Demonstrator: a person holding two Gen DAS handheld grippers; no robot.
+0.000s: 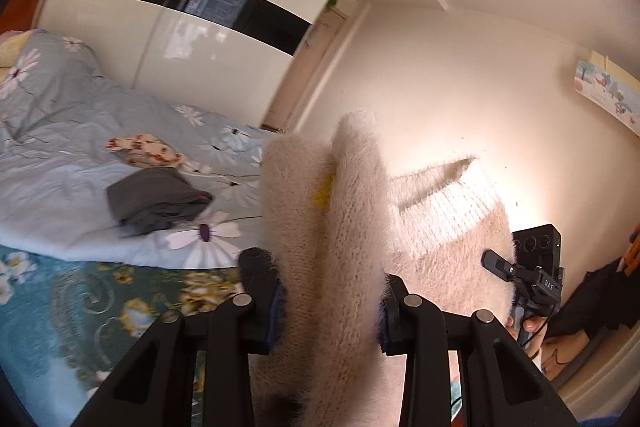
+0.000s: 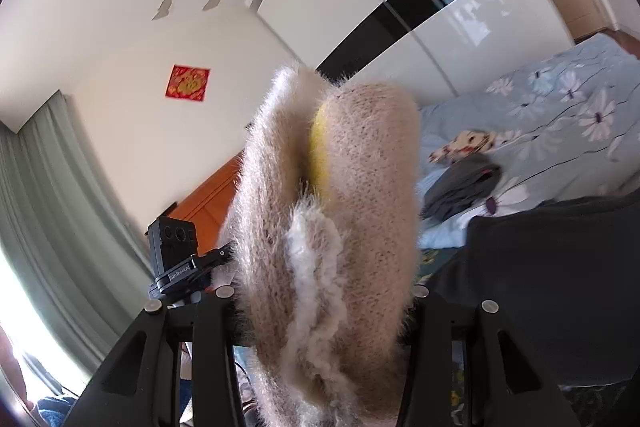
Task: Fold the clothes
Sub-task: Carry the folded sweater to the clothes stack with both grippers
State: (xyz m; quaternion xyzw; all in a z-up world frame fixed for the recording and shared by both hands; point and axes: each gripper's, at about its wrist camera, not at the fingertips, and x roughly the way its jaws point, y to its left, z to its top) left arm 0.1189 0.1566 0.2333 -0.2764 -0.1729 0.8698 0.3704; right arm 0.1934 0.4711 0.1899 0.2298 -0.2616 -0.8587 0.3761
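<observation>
Left wrist: left hand-held gripper (image 1: 332, 291) clamped on bunched fuzzy beige sweater (image 1: 316, 227), raised above the bed (image 1: 72, 195), likely to hang straight for folding; right wrist: right hand-held gripper (image 2: 324, 303) likewise pinching the sweater's other edge.

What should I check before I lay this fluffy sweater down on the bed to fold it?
1. Left claw shut on the fluffy sweater: ok.
2. Right claw shut on the sweater: ok.
3. Sweater lifted off the bed: ok.
4. Sweater spread flat between the claws: not ok, it is bunched.
5. Landing spot free: cannot tell; a grey folded garment and a floral cloth lie on the bed.
</observation>
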